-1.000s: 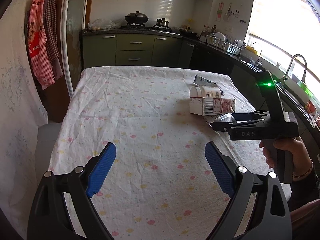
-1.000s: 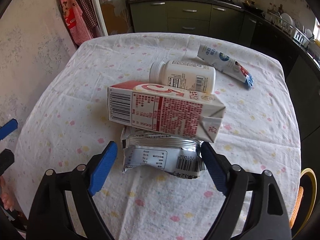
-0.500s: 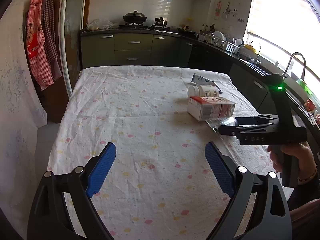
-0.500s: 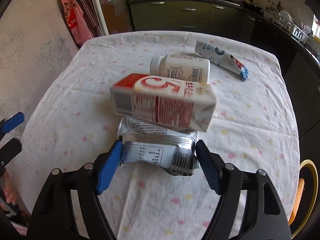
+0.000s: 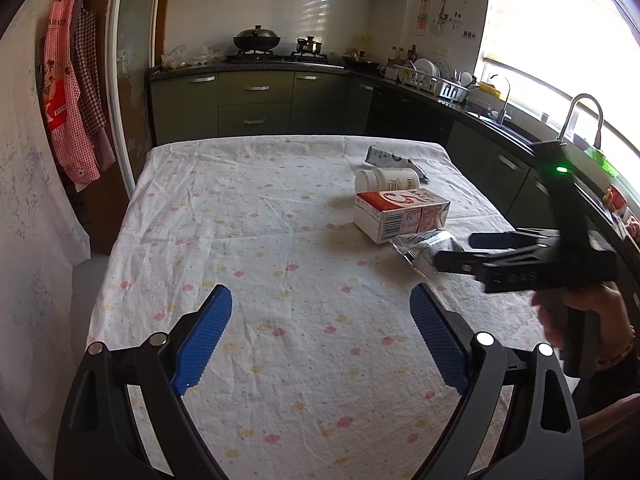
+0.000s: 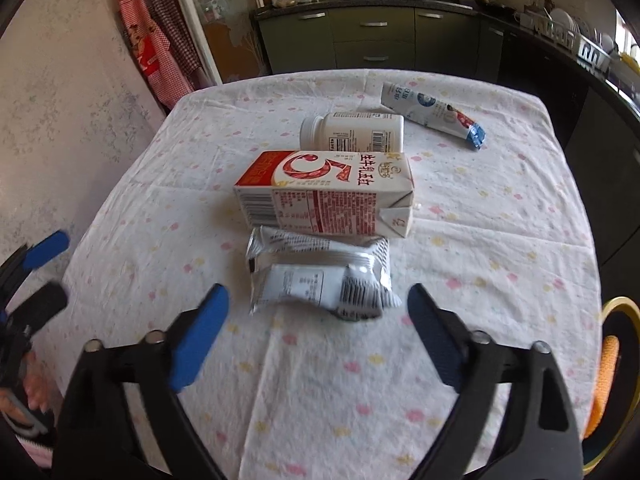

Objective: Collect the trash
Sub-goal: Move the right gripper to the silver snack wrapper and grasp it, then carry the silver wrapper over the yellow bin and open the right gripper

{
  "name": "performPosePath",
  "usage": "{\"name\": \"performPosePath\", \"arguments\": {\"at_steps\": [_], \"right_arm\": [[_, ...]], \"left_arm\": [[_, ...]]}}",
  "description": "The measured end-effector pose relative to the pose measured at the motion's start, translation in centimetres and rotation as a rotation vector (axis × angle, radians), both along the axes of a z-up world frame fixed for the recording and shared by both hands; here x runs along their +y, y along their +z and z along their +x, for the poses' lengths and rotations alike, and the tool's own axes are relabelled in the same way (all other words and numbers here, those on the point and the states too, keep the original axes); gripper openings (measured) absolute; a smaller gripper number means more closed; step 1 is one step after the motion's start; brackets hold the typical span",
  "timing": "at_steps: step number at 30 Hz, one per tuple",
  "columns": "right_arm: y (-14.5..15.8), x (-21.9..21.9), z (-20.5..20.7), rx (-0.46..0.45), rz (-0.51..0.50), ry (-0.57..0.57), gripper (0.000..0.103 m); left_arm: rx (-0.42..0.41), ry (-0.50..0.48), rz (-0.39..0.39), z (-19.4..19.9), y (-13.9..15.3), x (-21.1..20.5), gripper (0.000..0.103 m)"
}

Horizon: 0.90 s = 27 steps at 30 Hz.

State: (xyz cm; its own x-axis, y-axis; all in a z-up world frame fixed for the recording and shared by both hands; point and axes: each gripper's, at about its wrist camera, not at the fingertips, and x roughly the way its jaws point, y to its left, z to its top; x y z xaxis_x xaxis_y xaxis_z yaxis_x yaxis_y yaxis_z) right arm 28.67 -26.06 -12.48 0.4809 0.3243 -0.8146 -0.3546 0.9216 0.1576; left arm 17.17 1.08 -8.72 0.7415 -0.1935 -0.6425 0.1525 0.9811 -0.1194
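Observation:
A silver snack wrapper (image 6: pixel 320 276) lies flat on the flowered tablecloth, its near edge just between the tips of my right gripper (image 6: pixel 316 320). The jaws are opening and the pads stand clear of it. Beyond the wrapper lies a red-and-white milk carton (image 6: pixel 324 196), then a white bottle (image 6: pixel 352 132) on its side and a white-and-blue tube (image 6: pixel 432 114). In the left wrist view the right gripper (image 5: pixel 472 250) hovers by the wrapper (image 5: pixel 428 246) and carton (image 5: pixel 400 214). My left gripper (image 5: pixel 320 332) is open over bare cloth.
The table (image 5: pixel 240 240) runs back toward green kitchen cabinets (image 5: pixel 256 100). Aprons (image 5: pixel 72 112) hang at the left. A sink with a faucet (image 5: pixel 580 116) is at the right. A yellow-rimmed container (image 6: pixel 612 360) sits off the table's right edge.
The right jaws narrowed around the wrapper, then widened again. The carton rolled away off the wrapper, its red "5" face now up. The left gripper stayed put.

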Motion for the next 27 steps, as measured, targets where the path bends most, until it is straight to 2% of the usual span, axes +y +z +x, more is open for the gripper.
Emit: {"name": "performPosePath", "arguments": {"at_steps": [7,10,12,13,14,27], "right_arm": [[-1.6,1.6,1.2,0.017,-0.058,0.016,0.087],[-1.5,1.7,1.3,0.007,-0.062,0.011,0.078],[-1.4,1.5,1.3,0.010,-0.059,0.006,0.068],[-1.3,1.3,1.2,0.012,-0.060,0.002,0.058],[-1.2,1.2,1.1,0.012,-0.061,-0.001,0.056],[2.6,-1.9,-3.9,-0.039,0.033,0.008,0.058]], "left_arm": [[0.000,-0.002,0.004,-0.1,0.1,-0.1,0.089],[0.007,-0.005,0.003,0.0,0.0,-0.1,0.089],[0.011,-0.005,0.004,0.1,-0.2,-0.1,0.089],[0.012,-0.005,0.003,0.1,-0.2,0.0,0.089],[0.012,-0.005,0.001,0.1,-0.2,0.0,0.089],[0.001,-0.024,0.014,-0.2,0.2,-0.9,0.089]]}}
